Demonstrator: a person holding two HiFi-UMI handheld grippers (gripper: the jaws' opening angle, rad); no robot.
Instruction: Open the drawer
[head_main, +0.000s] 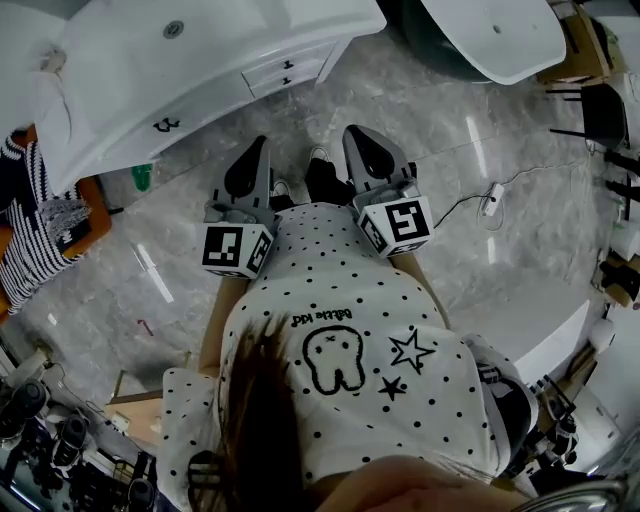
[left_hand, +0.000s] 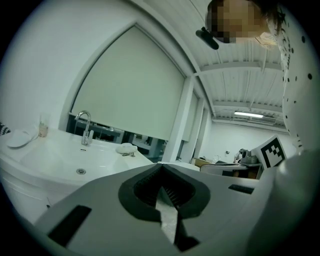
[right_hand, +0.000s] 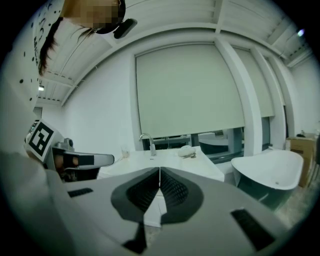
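Both tools are held out ahead of the body, well apart from the work. The left gripper (head_main: 262, 145) has its jaws closed tip to tip, with nothing between the pads. The right gripper (right_hand: 159, 170) is in the same condition: tips together, empty.

In the head view, the white vanity cabinet with an inset basin (head_main: 120, 70) lies at 11 o'clock from the grippers. Its two small white drawer fronts with dark handles (head_main: 290, 72) sit at about 12 o'clock from the left gripper. A further dark handle (head_main: 165, 125) sits at 10 o'clock. All fronts appear flush, so we judge the drawer unopened and the approach as the step in hand. We cannot tell which front is the intended one.

Faults to guard against:

1. Closed jaws reaching the handle. Unless we spread the jaws first, the tips will butt the handle or the front instead of straddling it.
2. Shallow bite. The handles are small, so a grip on the edge alone is likely to slip off under the pull.
3. Off-axis pull. The cabinet face runs obliquely to our stance, so a pull toward the body rather than square to the front may bind the drawer.
4. Wrong front. The two fronts lie just beside each other, so a careless approach could seize the neighbour.
5. Footing. A white power strip on a dark cable (head_main: 490, 200) lies on the grey marble floor (head_main: 330, 110) at 3 o'clock from the right gripper. A sideways step could catch it.
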